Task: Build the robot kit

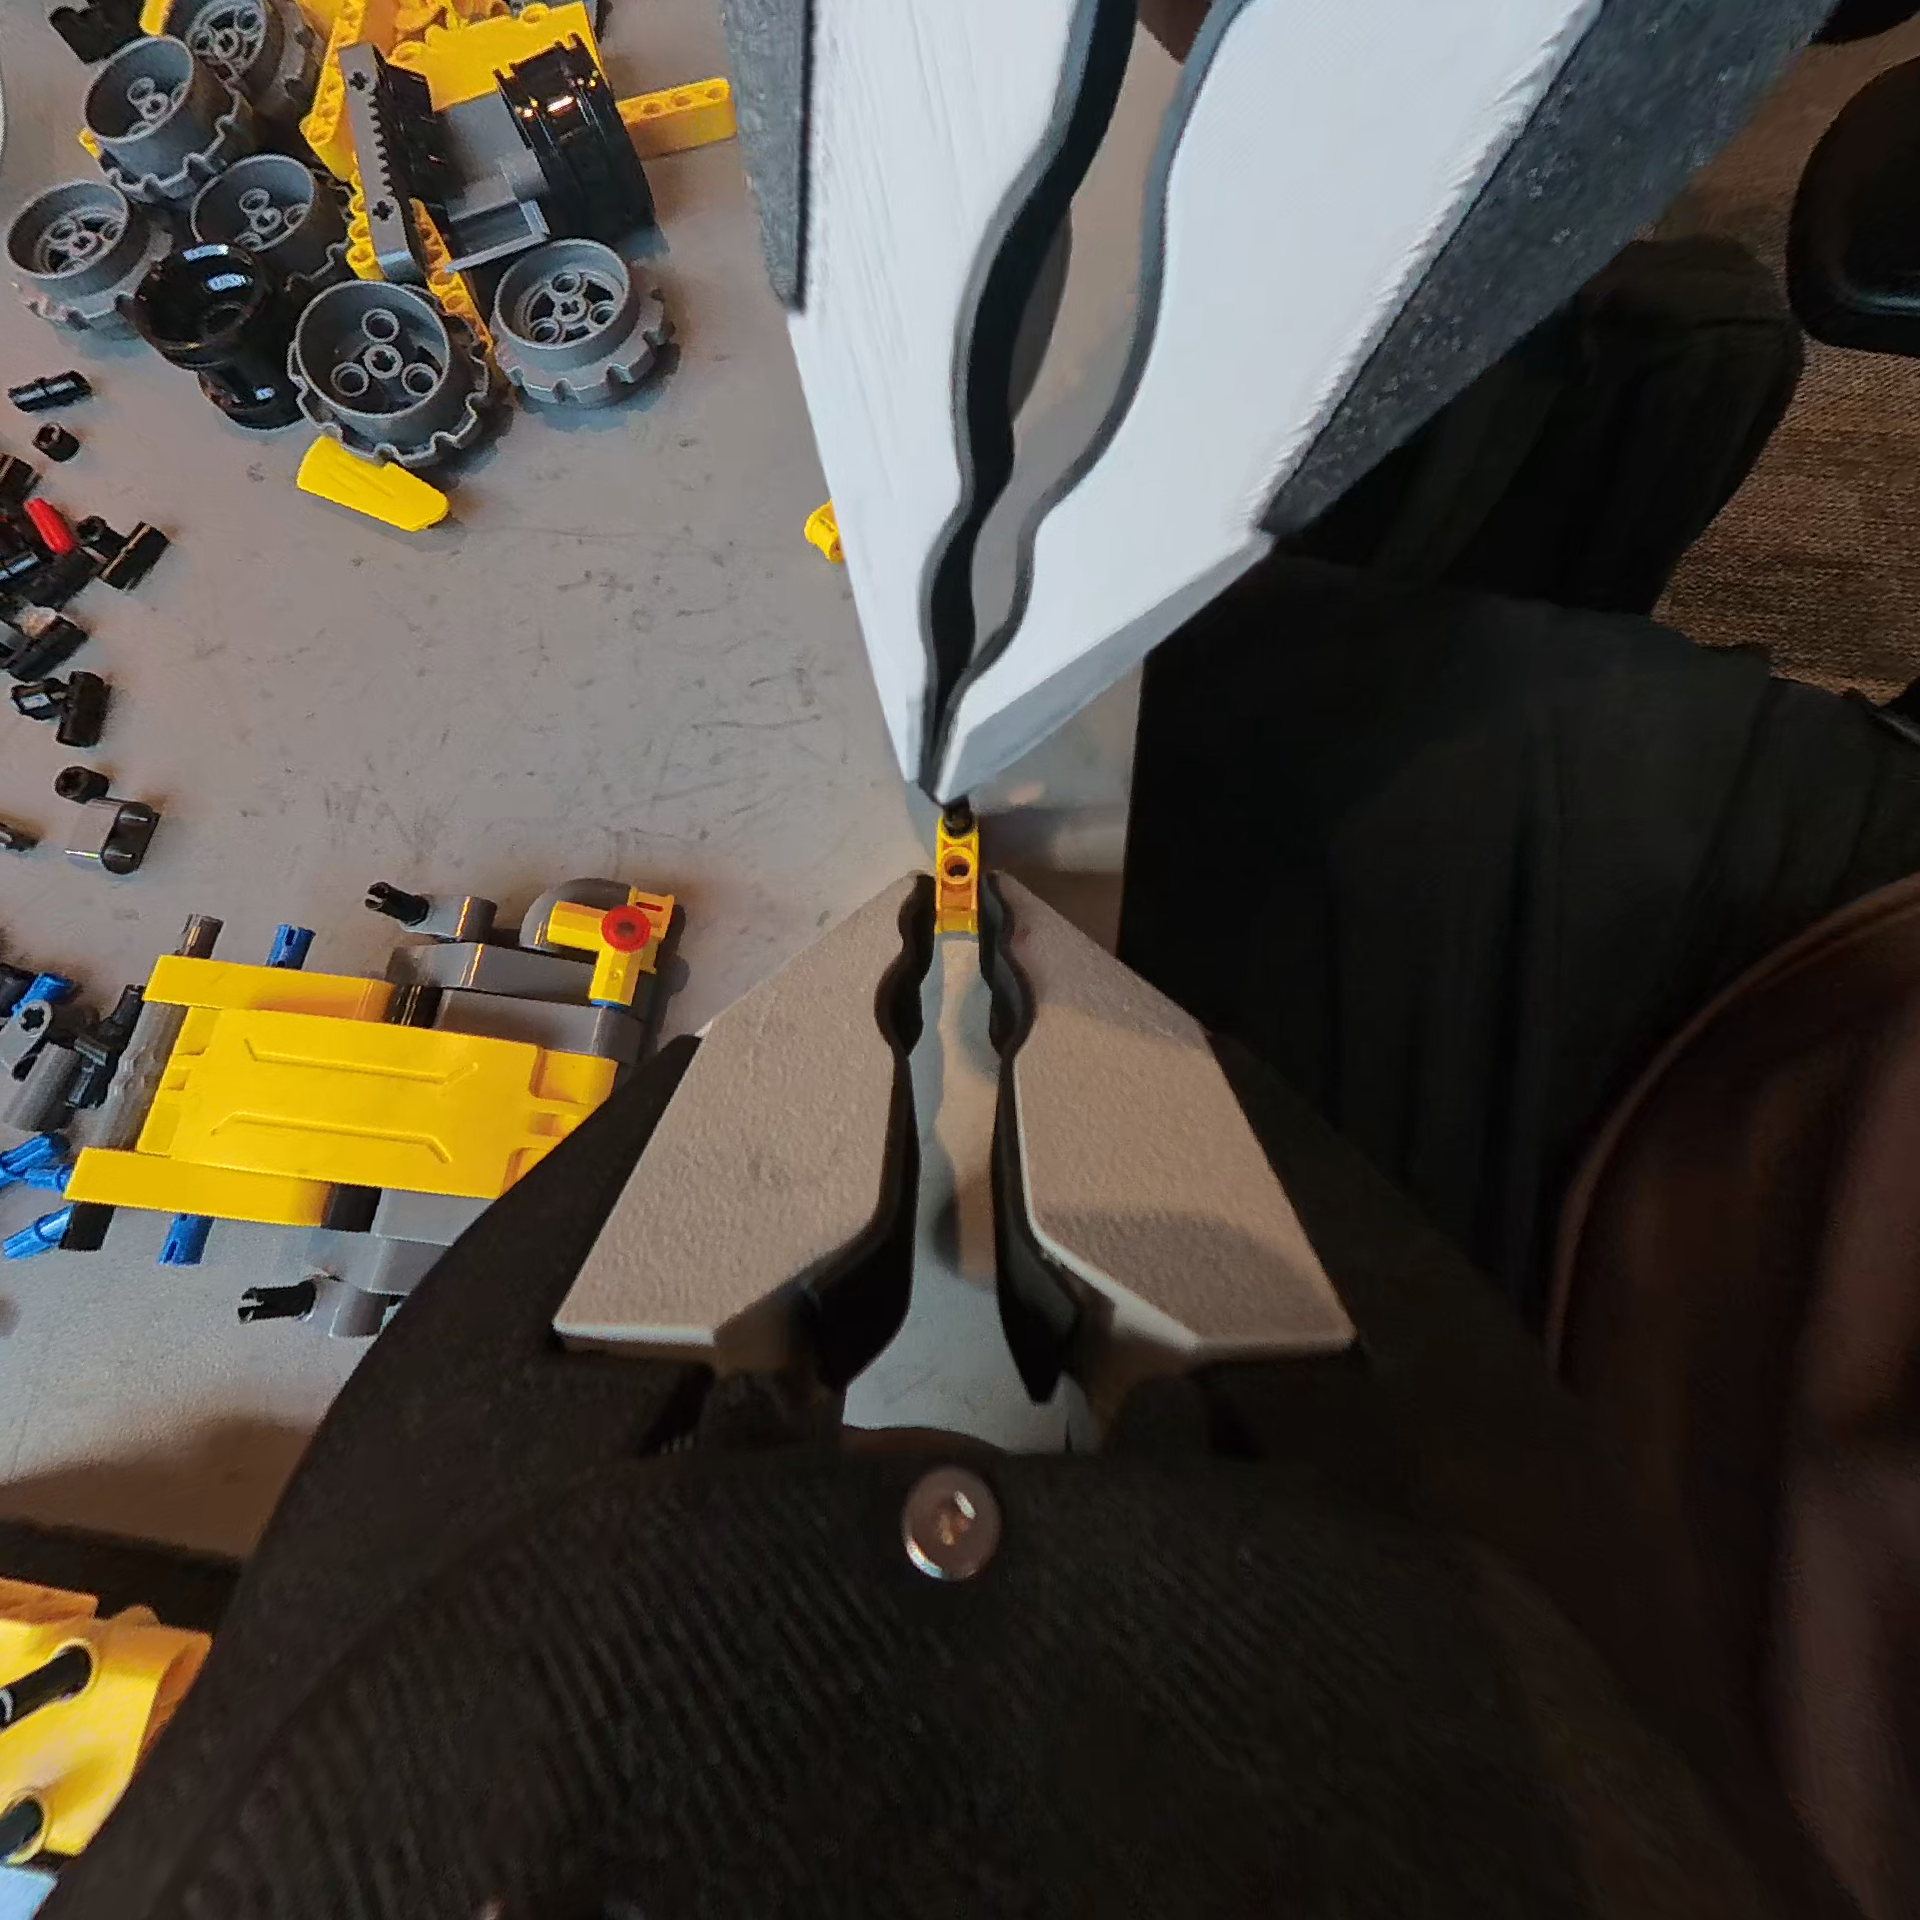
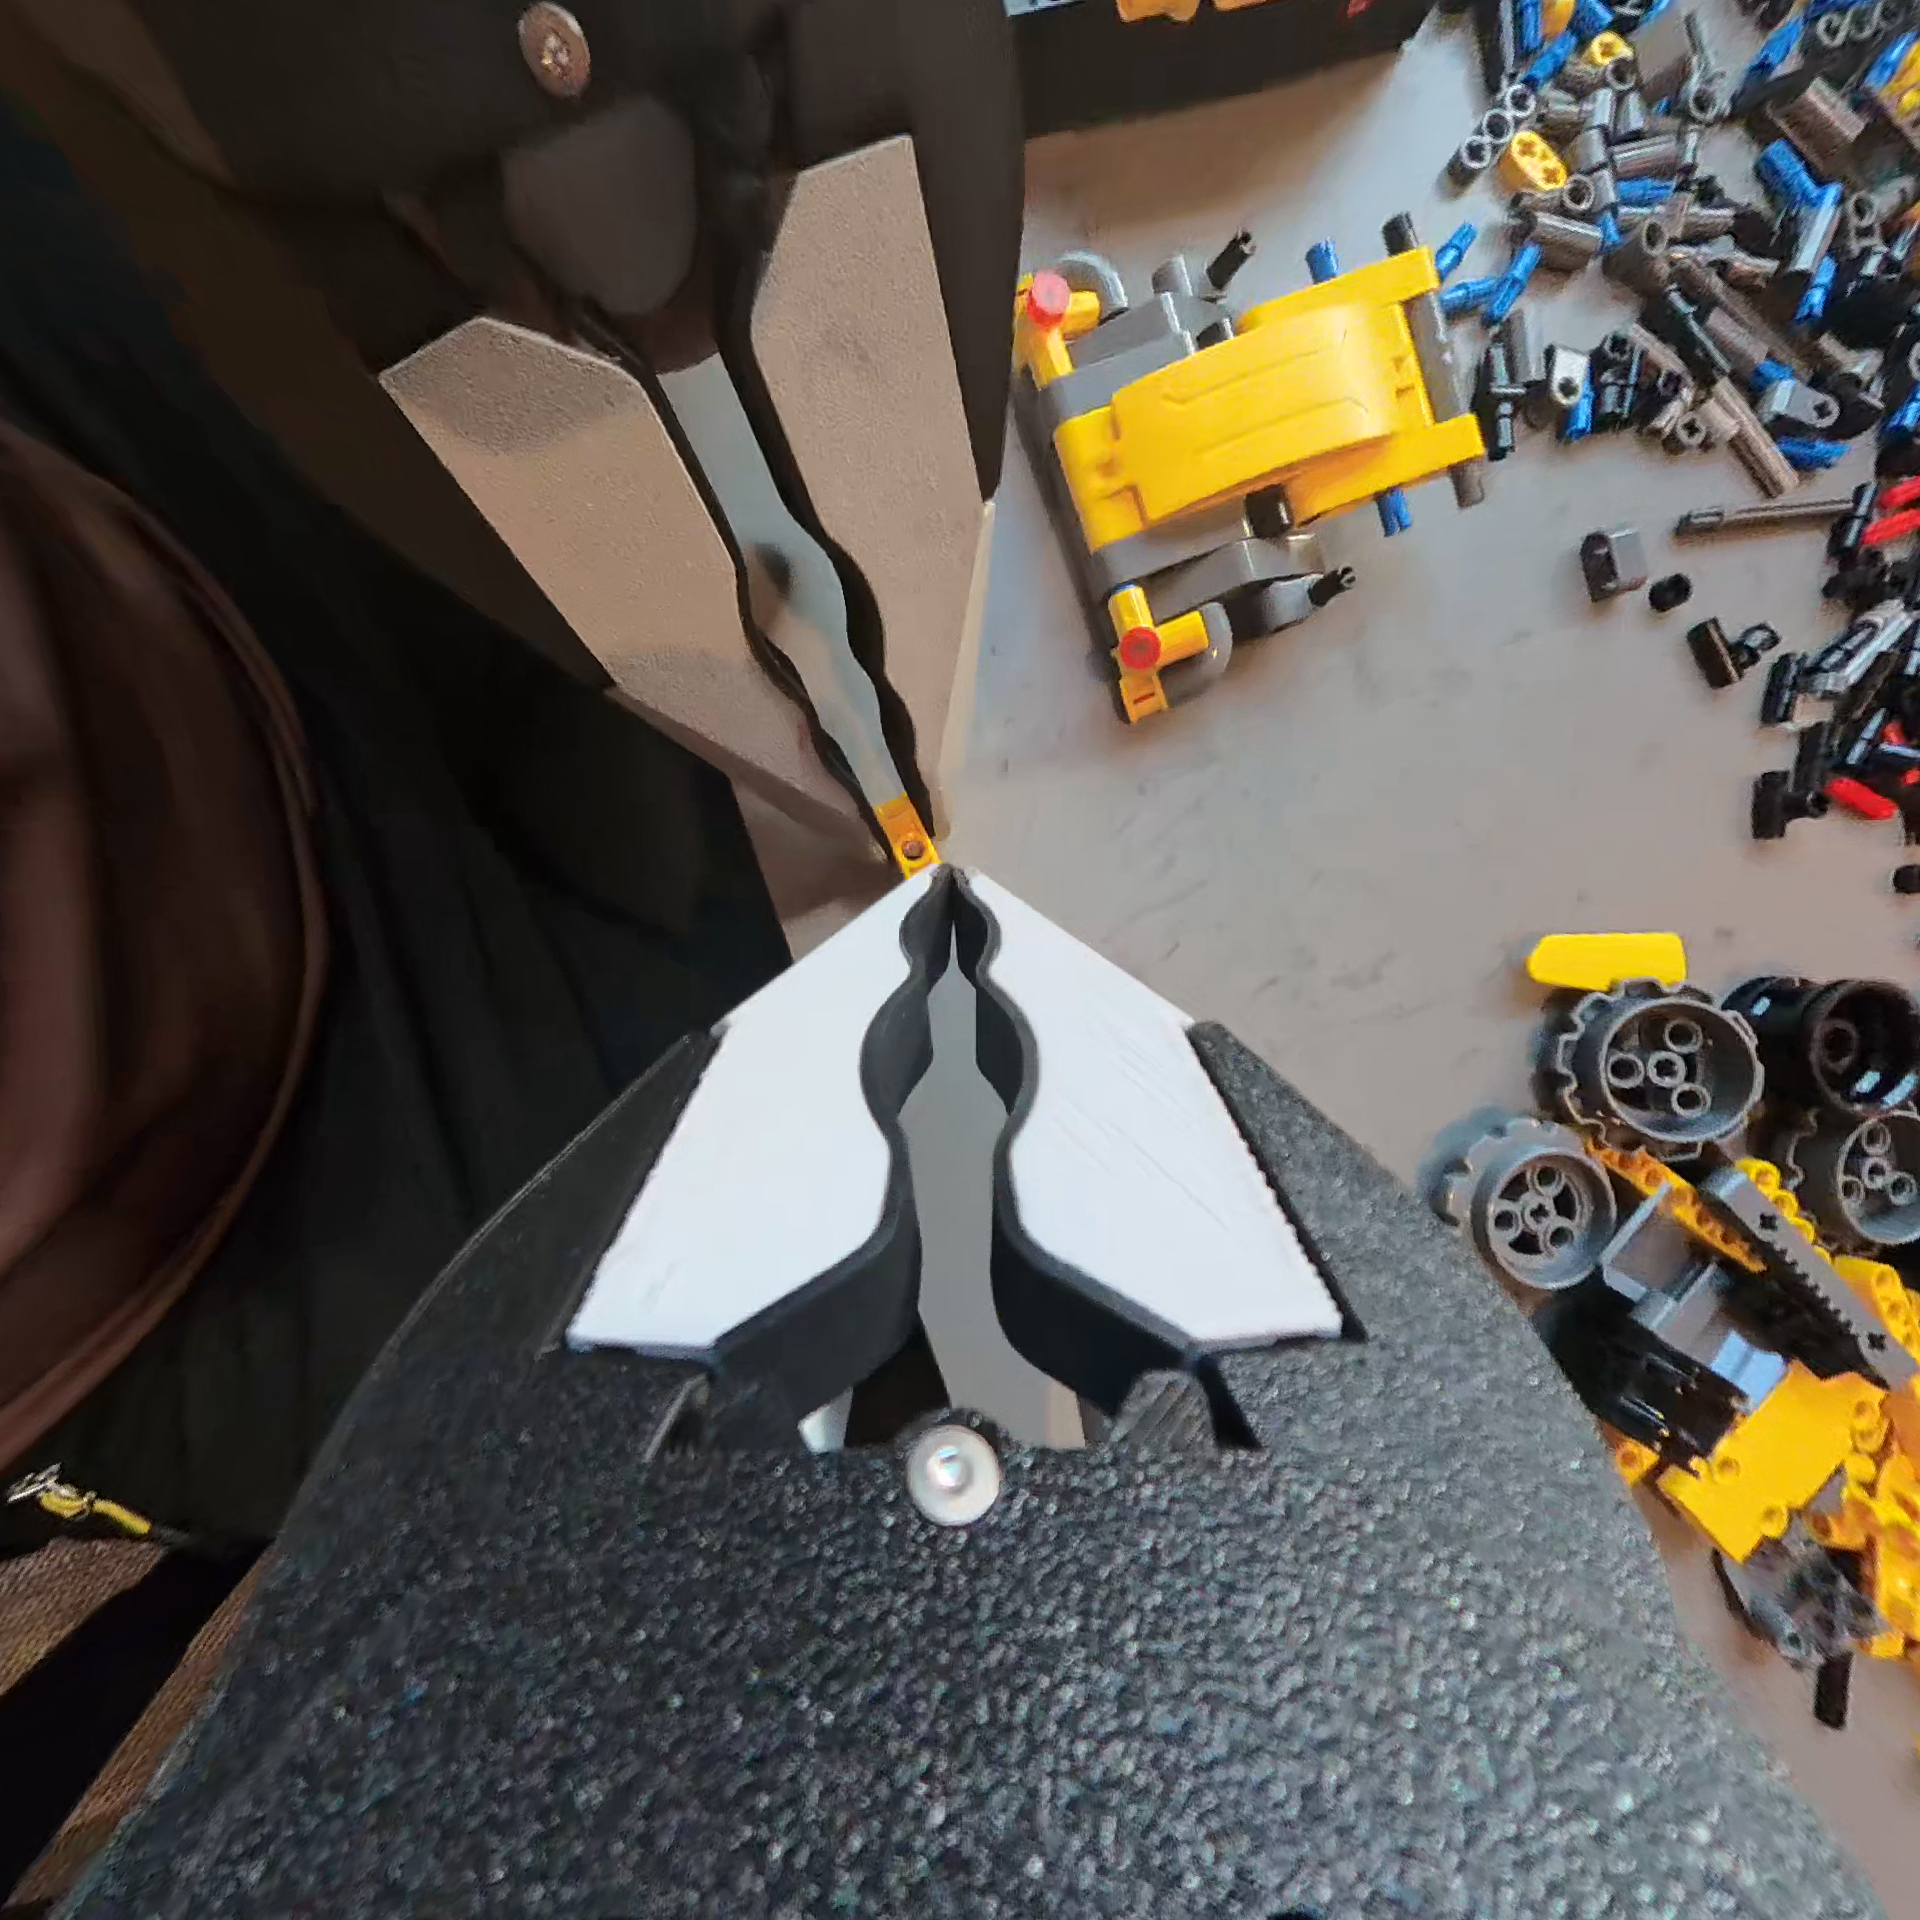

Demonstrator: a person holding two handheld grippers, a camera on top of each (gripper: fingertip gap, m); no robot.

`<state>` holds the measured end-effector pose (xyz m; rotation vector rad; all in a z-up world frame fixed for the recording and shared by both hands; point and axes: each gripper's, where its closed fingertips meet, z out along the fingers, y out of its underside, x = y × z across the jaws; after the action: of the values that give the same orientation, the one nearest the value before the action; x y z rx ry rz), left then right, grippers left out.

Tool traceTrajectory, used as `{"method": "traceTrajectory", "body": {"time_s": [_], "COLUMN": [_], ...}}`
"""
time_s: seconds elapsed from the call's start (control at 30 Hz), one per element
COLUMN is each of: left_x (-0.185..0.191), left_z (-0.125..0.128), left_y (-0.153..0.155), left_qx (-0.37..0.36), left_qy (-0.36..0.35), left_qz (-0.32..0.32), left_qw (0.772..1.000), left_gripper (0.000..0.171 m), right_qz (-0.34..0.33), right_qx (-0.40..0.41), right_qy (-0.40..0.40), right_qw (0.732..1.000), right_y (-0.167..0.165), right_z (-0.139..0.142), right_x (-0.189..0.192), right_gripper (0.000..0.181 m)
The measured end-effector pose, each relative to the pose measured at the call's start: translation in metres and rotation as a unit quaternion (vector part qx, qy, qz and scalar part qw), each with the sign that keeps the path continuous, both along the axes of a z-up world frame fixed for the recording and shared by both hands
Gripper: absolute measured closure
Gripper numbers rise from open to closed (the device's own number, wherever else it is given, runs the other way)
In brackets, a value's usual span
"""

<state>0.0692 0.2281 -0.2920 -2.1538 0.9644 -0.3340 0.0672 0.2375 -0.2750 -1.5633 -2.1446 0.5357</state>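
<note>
My left gripper (image 1: pixel 957 891), with grey fingers, is shut on a small yellow connector piece (image 1: pixel 956 862) that sticks out past its tips. My right gripper (image 1: pixel 948 798), with white fingers, comes down from the top of the left wrist view, tip to tip with the left one. It is shut on a small black pin (image 1: pixel 959 816) that touches the end of the yellow piece. In the right wrist view my right gripper (image 2: pixel 951 875) meets the left gripper (image 2: pixel 906 821) and the yellow piece (image 2: pixel 900 828). Both are held above the near edge of the grey table (image 1: pixel 520 675).
A yellow and grey model chassis (image 1: pixel 343 1091) lies on the table left of the grippers and also shows in the right wrist view (image 2: pixel 1268 416). Several grey wheel hubs (image 1: pixel 384 369) and a half-built yellow assembly (image 2: pixel 1766 1455) lie farther off. A pile of small pins (image 2: pixel 1714 208) covers one corner. A person's dark clothing (image 1: pixel 1455 935) is beside the table edge.
</note>
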Motion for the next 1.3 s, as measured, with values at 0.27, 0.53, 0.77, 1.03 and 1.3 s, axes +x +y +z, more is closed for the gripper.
{"method": "traceTrajectory", "body": {"time_s": [0.27, 0.53, 0.77, 1.03, 1.3], "left_x": [-0.01, -0.046, -0.066, -0.081, -0.092], "left_z": [0.0, 0.001, 0.002, 0.002, 0.002], "left_y": [-0.006, -0.035, -0.044, -0.052, -0.062], "left_qx": [0.002, 0.01, 0.029, 0.047, 0.011], "left_qy": [0.002, -0.003, 0.005, 0.02, -0.017], "left_qz": [0.011, 0.045, 0.077, 0.079, 0.07], "left_qw": [1.0, 0.999, 0.997, 0.996, 0.997], "left_gripper": [0.166, 0.165, 0.166, 0.166, 0.166], "right_qz": [-0.112, -0.139, -0.075, -0.07, -0.081], "right_qx": [-0.028, -0.081, -0.08, -0.076, -0.052], "right_qy": [0.157, 0.185, 0.178, 0.19, 0.189], "right_qw": [0.981, 0.969, 0.978, 0.976, 0.977], "right_y": [0.045, 0.035, -0.013, -0.014, 0.0], "right_z": [0.066, 0.045, 0.016, 0.009, 0.015], "right_x": [0.019, 0.035, -0.003, -0.02, -0.043], "right_gripper": [0.181, 0.18, 0.17, 0.165, 0.159]}}
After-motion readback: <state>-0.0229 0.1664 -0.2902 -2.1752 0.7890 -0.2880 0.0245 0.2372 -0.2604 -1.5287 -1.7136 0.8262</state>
